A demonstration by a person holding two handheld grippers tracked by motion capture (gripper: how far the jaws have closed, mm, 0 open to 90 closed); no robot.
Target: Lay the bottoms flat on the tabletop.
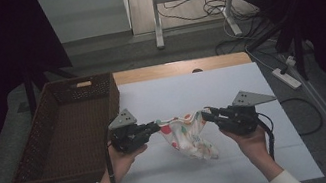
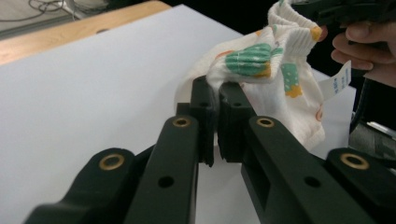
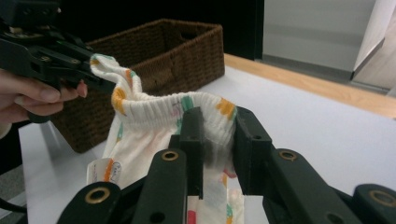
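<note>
**Patterned garment held up by its waistband between two grippers**

Patterned garment [image 1: 190, 135], white cloth with green, orange and red prints, hangs above the white table sheet [image 1: 191, 91], near its middle, stretched by its ribbed waistband between the two tools. The left gripper [image 1: 156, 127] has its jaws clamped on one end of the band; in the left gripper view the pads are pressed nearly together with the fabric pinched at their tips. The right gripper [image 1: 205, 114] grips the other end, with a thicker fold of the elastic band caught between its pads, so its jaws stand a little apart. The rest of the cloth droops below, its lower end at or just above the sheet.

To do this step well, both hands should probably keep level and hold the band taut enough that the garment hangs flat and untwisted, while not pulling so hard that the thin pinch on the left slips free. A care label [image 2: 337, 82] dangles at the side and could snag.

The wicker basket [image 1: 64, 134] stands just beside the sheet at the left, apparently empty, close behind the left hand [image 1: 123, 160]; a swing that way would meet its near wall unless the cloth is lifted over the rim. Cables and a desk frame [image 1: 193, 0] lie on the floor beyond, well apart from the work.
</note>
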